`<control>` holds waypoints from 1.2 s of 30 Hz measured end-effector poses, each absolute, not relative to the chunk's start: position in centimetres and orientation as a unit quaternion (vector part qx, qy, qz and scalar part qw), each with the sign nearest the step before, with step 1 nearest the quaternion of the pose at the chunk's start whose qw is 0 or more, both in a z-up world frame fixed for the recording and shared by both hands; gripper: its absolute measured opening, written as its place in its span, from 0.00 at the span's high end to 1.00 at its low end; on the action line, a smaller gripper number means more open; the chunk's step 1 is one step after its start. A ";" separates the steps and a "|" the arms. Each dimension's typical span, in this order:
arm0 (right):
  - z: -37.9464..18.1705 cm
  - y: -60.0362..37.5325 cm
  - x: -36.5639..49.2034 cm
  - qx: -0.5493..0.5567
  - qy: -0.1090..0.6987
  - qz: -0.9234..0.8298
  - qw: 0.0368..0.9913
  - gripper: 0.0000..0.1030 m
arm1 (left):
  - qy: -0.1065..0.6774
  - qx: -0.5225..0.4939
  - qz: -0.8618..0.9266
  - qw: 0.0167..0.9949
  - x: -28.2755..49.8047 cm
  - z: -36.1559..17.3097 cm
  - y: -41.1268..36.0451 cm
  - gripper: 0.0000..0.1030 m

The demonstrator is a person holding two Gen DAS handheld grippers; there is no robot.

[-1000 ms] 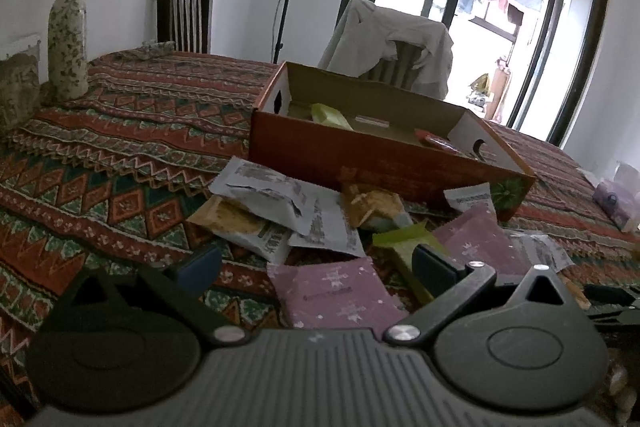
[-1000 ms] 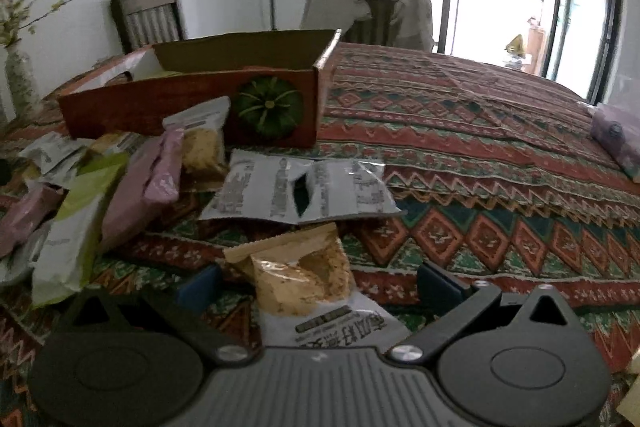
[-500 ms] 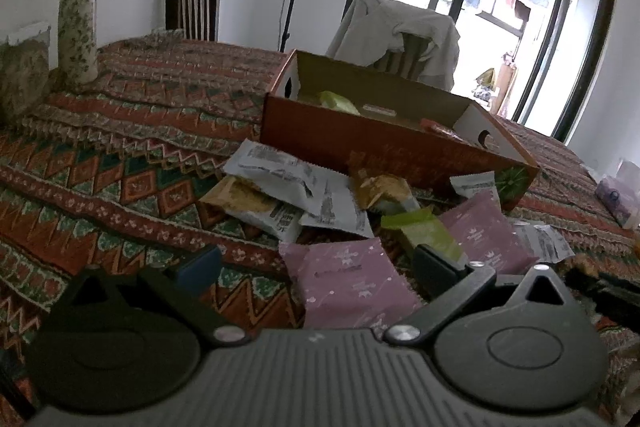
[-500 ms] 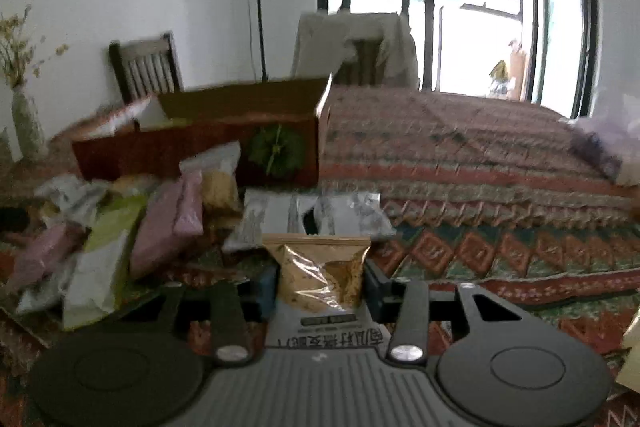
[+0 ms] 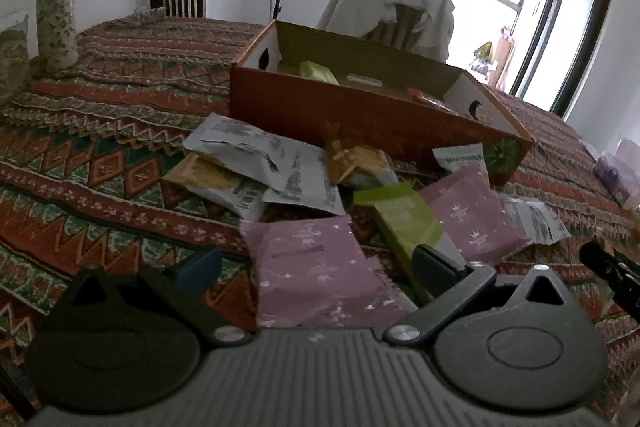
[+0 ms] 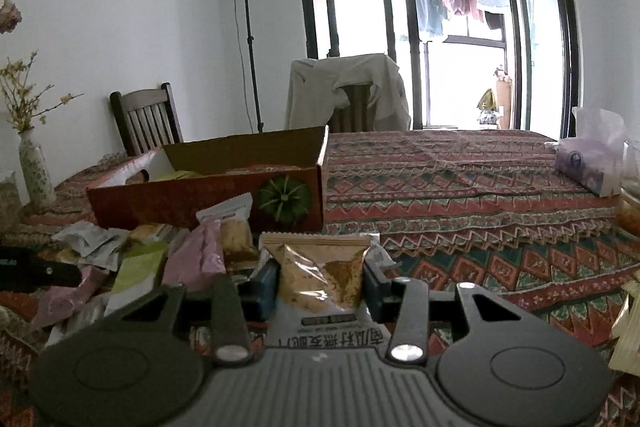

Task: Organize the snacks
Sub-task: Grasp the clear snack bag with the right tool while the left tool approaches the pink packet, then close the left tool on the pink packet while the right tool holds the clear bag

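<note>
Clear snack packet (image 6: 320, 277) with brown crumbly contents: clamped between the narrowed jaws of the right gripper (image 6: 320, 283), raised off the desk (image 6: 460, 195). Orange cardboard box (image 6: 200, 195): set behind, a few packets inside. Loose pile with pink packet (image 5: 312, 267): spread before the box. Left gripper (image 5: 316, 267): jaws held wide, empty, over the pink packet.
</note>
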State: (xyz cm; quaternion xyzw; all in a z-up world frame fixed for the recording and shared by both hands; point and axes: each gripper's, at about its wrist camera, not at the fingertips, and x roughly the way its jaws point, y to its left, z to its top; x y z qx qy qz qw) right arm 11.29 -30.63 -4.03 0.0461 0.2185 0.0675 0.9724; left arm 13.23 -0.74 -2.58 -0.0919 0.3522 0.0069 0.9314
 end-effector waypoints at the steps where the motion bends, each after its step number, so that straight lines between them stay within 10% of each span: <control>1: -4.1 -30.7 11.3 0.048 0.219 0.068 0.972 0.59 | 0.354 -0.086 0.008 0.931 13.2 -2.6 -1.0 0.00; 17: -5.0 -30.4 11.2 0.047 0.228 0.076 0.970 0.59 | 0.385 -0.093 0.048 0.917 14.8 -4.1 -1.3 0.01; 25: -5.2 -29.9 11.3 0.045 0.232 0.081 0.968 0.58 | 0.377 -0.100 0.052 0.919 14.5 -3.9 -1.1 0.38; 36: -4.8 -29.1 10.3 0.038 0.225 0.084 0.970 0.58 | 0.350 -0.085 0.036 0.932 13.3 -3.0 -1.3 0.39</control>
